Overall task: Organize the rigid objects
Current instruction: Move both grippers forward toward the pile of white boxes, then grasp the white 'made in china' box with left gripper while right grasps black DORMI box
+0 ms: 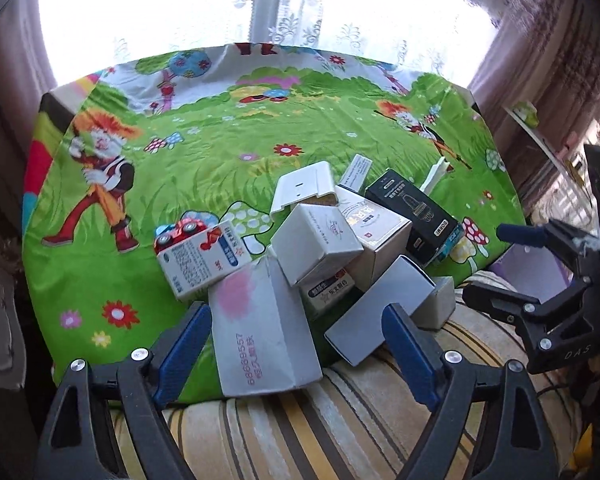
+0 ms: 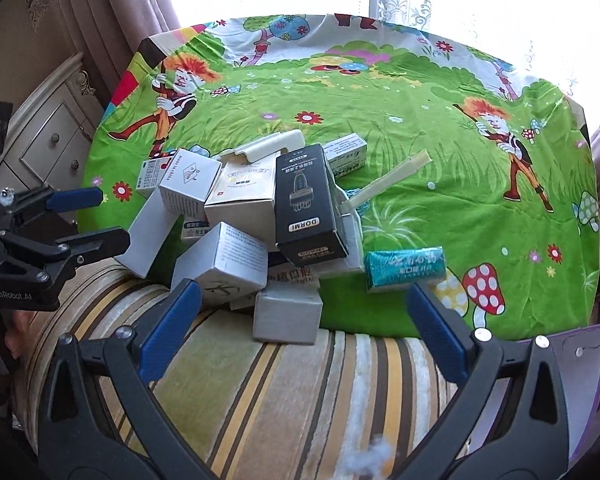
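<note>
Where the cartoon-printed cloth meets the striped cushion, a heap of small boxes is piled at mid-frame in both views. Several boxes are half buried, so their count cannot be told. A black box is seen leaning on top, a teal packet just beside the heap. The left gripper and the right gripper are held with fingers apart and nothing between them, low in frame. Print on most boxes is too small to read.

Green cartoon-print cloth covering the table; striped cushion at its near edge; lace curtain, cream drawer cabinet left
</note>
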Motion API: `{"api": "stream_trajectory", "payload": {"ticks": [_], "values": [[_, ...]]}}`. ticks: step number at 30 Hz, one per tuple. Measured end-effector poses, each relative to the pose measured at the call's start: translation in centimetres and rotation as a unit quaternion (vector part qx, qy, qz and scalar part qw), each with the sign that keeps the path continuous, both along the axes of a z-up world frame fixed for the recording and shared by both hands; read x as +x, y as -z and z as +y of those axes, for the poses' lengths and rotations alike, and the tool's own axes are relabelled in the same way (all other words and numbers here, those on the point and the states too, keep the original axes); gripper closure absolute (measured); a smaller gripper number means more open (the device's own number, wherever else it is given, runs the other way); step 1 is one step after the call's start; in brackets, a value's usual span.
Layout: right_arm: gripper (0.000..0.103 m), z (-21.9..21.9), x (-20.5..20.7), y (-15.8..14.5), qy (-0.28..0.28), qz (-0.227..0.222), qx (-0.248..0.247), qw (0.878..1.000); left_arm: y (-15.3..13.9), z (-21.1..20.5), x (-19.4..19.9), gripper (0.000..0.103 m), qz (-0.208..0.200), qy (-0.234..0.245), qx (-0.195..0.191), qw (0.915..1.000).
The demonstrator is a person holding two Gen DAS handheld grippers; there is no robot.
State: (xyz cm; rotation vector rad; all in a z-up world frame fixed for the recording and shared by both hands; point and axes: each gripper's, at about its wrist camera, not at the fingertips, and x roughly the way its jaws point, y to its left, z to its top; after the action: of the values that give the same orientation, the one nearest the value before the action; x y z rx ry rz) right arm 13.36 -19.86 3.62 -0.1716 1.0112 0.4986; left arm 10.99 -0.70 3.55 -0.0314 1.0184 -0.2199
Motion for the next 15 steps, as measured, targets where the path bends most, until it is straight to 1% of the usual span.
{"api": "stream_trajectory", "payload": {"ticks": [4, 8, 11, 13, 15], "values": [[0.002, 0.3, 1.4, 0.1, -0.011, -0.003, -0.006, 1.0, 0.2, -0.8, 2.0, 0.015, -0.009, 0.053, 0.048, 0.9974], [0.009, 1.2, 2.5, 0.4, -0.033, -0.007, -0.021, 0.999, 0.1, -1.5, 3.6, 0.015, -0.025, 0.101, 0.088, 0.9907], [0.015, 1.9, 3.5, 0.9, -0.044, -0.002, -0.028, 0.999, 0.4, -2.1, 4.2, 0.015, -0.031, 0.135, 0.105, 0.9847], [0.018, 2.2, 4.0, 1.3, -0.047, 0.003, -0.03, 0.998, 0.8, -2.4, 4.7, 0.015, -0.025, 0.154, 0.108, 0.9817], [0.021, 2.6, 4.4, 1.7, -0.053, 0.006, -0.035, 0.998, 1.3, -2.6, 5.1, 0.015, -0.021, 0.164, 0.116, 0.9795]]}}
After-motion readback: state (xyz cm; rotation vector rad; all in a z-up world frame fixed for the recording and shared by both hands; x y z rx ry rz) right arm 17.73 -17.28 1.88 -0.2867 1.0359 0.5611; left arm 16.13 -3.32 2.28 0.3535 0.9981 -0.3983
